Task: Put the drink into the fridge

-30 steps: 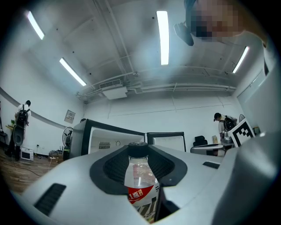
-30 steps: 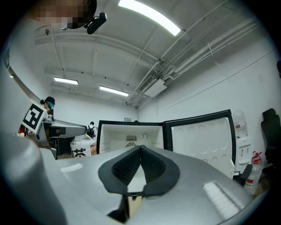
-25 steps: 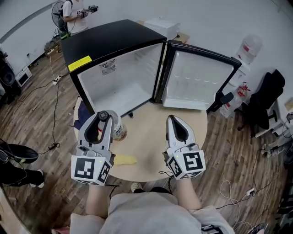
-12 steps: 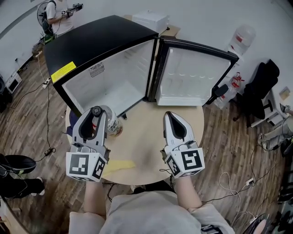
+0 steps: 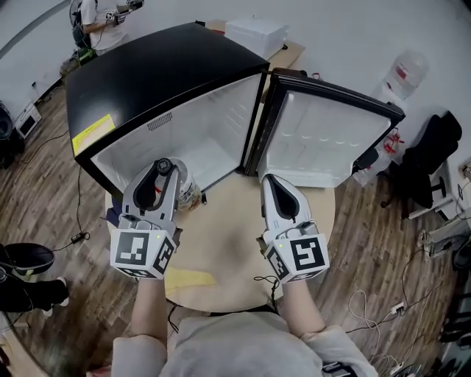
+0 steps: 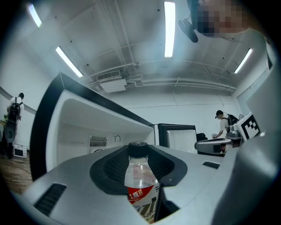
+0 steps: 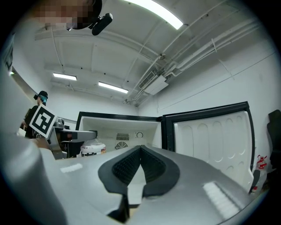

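Observation:
The drink is a clear plastic bottle (image 5: 182,188) with a black cap and a red and white label, seen close up as bottle (image 6: 140,176) in the left gripper view. My left gripper (image 5: 163,169) is shut on it, with the bottle upright between the dark pads. It hangs just in front of the black fridge (image 5: 162,74), whose white inside (image 5: 202,140) is bare. The fridge door (image 5: 324,136) stands swung open to the right. My right gripper (image 5: 269,182) is shut with nothing in it, over the round table (image 5: 228,239), pointing at the door hinge.
A yellow piece (image 5: 190,278) lies on the table's near edge. A person (image 5: 96,18) with grippers stands at the back left. A water jug (image 5: 408,72) and a black chair (image 5: 433,158) are at the right. Cables run over the wooden floor.
Both grippers have moved forward towards the open fridge. The bottle travels with the left gripper and now sits at the fridge's front edge.

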### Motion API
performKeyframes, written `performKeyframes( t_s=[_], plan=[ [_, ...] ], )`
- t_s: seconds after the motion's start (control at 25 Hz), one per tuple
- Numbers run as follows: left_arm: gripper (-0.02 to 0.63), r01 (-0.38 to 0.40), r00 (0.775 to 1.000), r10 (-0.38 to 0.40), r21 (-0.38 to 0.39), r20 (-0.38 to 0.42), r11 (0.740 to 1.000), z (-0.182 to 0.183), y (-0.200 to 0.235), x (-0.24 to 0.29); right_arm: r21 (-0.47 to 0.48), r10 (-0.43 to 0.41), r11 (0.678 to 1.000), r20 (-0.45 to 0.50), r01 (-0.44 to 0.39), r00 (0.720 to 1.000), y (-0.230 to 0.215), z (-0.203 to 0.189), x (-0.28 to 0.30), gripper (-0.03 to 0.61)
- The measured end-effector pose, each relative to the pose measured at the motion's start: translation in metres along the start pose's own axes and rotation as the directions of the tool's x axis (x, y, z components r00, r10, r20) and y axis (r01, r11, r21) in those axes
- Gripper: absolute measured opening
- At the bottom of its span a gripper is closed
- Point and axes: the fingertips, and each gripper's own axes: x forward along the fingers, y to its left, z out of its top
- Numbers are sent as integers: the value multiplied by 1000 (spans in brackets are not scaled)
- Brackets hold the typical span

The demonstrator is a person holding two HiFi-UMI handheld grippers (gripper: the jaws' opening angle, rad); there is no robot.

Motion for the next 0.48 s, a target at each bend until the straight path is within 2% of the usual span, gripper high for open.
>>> performKeyframes(
  t_s=[0.48],
  plan=[
    [138,-25,997,24,-9,-75,1000,-50,18,87,45,58,997,-62,-55,996,-25,-39,44,11]
  ],
)
